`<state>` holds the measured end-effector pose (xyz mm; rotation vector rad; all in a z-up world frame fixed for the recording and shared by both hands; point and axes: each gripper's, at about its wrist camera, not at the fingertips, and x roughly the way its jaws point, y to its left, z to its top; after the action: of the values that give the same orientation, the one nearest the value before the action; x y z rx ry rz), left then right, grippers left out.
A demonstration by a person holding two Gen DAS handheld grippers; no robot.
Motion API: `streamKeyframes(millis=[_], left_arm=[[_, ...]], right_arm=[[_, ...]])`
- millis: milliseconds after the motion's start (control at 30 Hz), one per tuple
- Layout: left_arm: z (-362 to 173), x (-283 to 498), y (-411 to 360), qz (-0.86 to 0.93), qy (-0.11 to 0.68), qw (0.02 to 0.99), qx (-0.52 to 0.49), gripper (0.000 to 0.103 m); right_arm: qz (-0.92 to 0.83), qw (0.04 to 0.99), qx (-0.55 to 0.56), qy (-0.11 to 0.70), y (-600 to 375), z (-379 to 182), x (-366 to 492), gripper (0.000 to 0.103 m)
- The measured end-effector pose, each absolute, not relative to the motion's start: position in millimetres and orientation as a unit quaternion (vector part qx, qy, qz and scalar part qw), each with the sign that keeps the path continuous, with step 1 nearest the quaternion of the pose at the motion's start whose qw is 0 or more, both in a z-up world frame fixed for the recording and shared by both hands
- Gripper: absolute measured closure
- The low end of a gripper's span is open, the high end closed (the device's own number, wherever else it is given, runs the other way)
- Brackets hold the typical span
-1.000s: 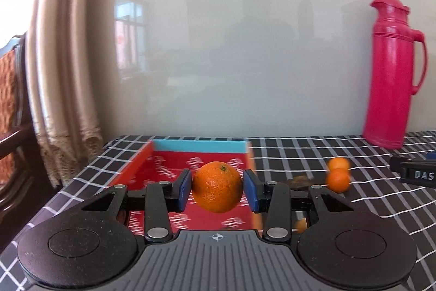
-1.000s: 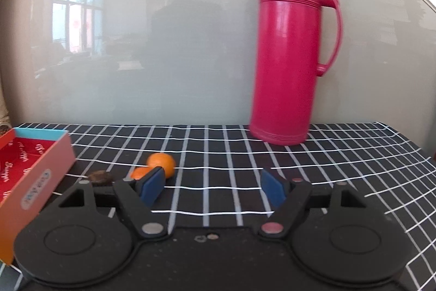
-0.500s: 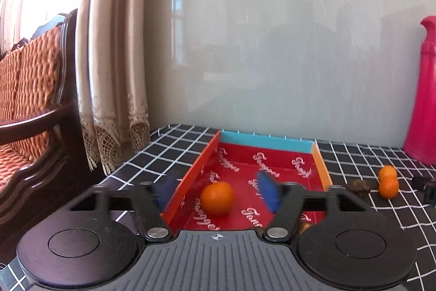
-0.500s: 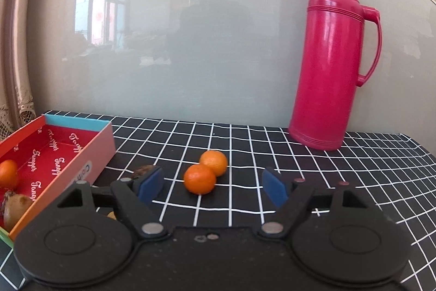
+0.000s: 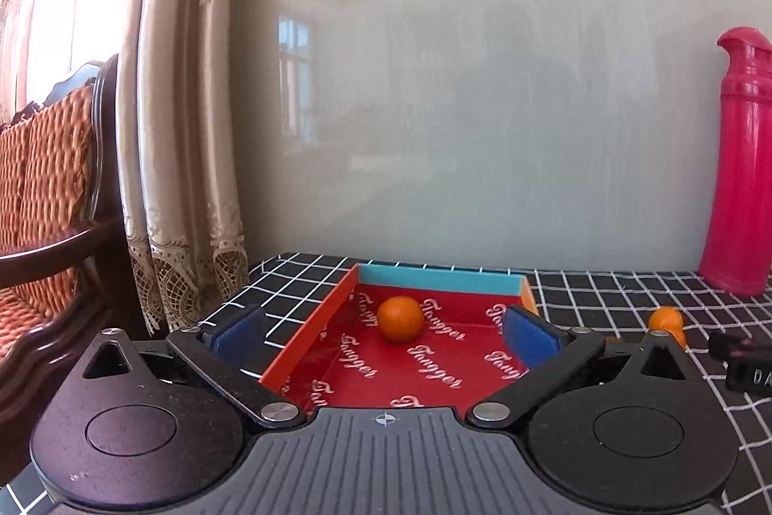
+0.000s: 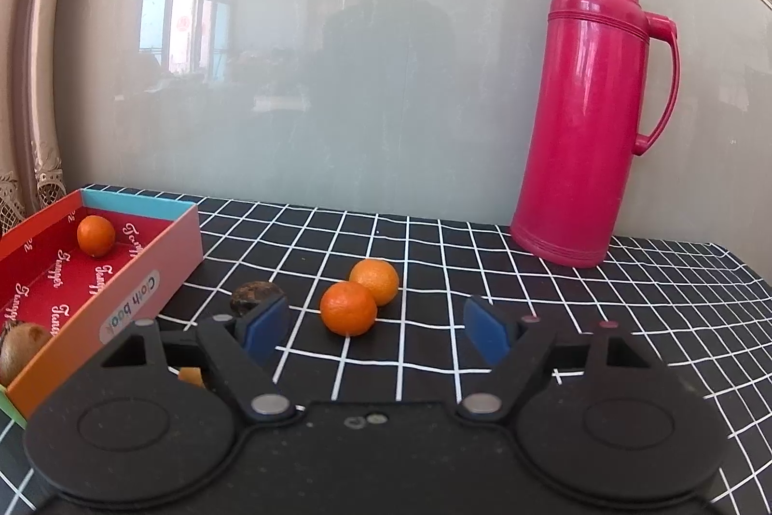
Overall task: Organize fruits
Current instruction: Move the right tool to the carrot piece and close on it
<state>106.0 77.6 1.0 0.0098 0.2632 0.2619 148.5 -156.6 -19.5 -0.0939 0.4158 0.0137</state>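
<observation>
Near the far end of the red cardboard box [image 5: 309, 336] at the table's left edge lay a round orange tangerine [image 5: 400, 318]; the left gripper [image 5: 386, 334], jaws just spread wide, held nothing. The right gripper [image 6: 374, 329] stood open and empty before two more tangerines [image 6: 348, 307].

left gripper [image 5: 383, 334]: jaws spread wide, just been opening, nothing between the pads, tilted slightly downward | right gripper [image 6: 374, 327]: jaws parted, pads touching nothing, angled a little below level
</observation>
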Motion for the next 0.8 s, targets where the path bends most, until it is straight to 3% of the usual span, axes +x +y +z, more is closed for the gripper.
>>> streamKeyframes(millis=[167,800], left_arm=[[-5.7,101.0,70.9,0.139,0.094,0.986,0.006,0.000],[-11.9,115.7,91.2,0.145,0.125,0.981,0.010,0.000]], right_arm=[[0.014,0.978,-0.044,0.202,-160.1,-20.2,148.5,0.023],[0.073,0.972,-0.058,0.216,-126.4,-33.8,159.3,0.026]])
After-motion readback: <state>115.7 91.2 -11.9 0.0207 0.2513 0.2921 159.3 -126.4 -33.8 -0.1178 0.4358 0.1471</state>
